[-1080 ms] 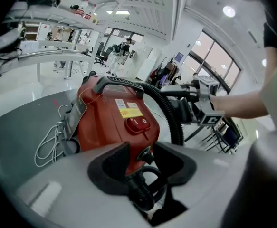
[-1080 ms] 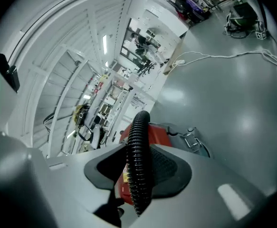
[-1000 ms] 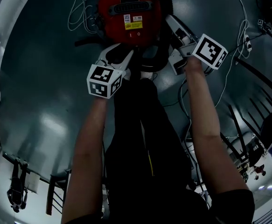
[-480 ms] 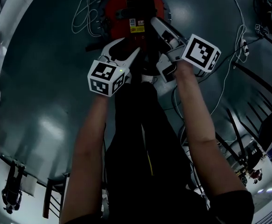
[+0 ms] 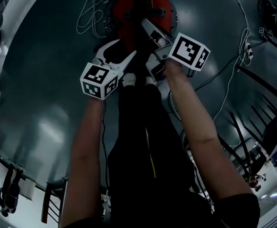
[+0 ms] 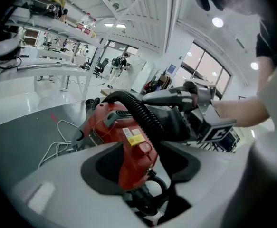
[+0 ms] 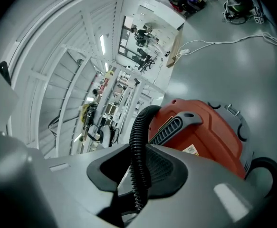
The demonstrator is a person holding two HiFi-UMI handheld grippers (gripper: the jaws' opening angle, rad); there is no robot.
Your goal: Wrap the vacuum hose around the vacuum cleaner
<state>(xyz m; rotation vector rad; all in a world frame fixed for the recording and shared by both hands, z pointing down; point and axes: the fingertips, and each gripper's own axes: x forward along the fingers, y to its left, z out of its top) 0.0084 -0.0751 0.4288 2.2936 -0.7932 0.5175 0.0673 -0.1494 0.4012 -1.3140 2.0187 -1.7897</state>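
**Vacuum cleaner** (image 5: 148,1): red drum body with a black top handle. It is stood on the floor (image 5: 48,80) just ahead of the person's feet, beyond both tongs.

**Vacuum hose** (image 7: 139,122): black and ribbed. It is seen arching off the top of the body and running down through the right tongs.

**Right tongs** (image 7: 139,158): the jaws have just been closing. The hose is pinched between the pads and is carried by this tool alone.

**Left tongs** (image 5: 121,53): the jaws have just been opening. They are held apart with nothing between them, and only the red body is seen through the gap, close in front.

**Step in hand (judged):** a turn of hose is to be led round the body.
- The hose is best kept low and snug against the drum.
- The ribs should not be crushed.
- Slack should be taken up further along by the free left tongs.
- The top handle should be cleared so that the coil is not snagged.
- The body may be dragged if the hose is pulled taut.

**Surface:** the floor is smooth, grey and glossy, with lamp reflections. A white cable (image 5: 88,13) is laid in loose loops beside the cleaner and is best kept out of the wrap.

**Room:** a large bright hall. White shelving racks (image 7: 105,108) are laden with equipment, and tall windows (image 6: 209,65) and a white beamed ceiling are noted.
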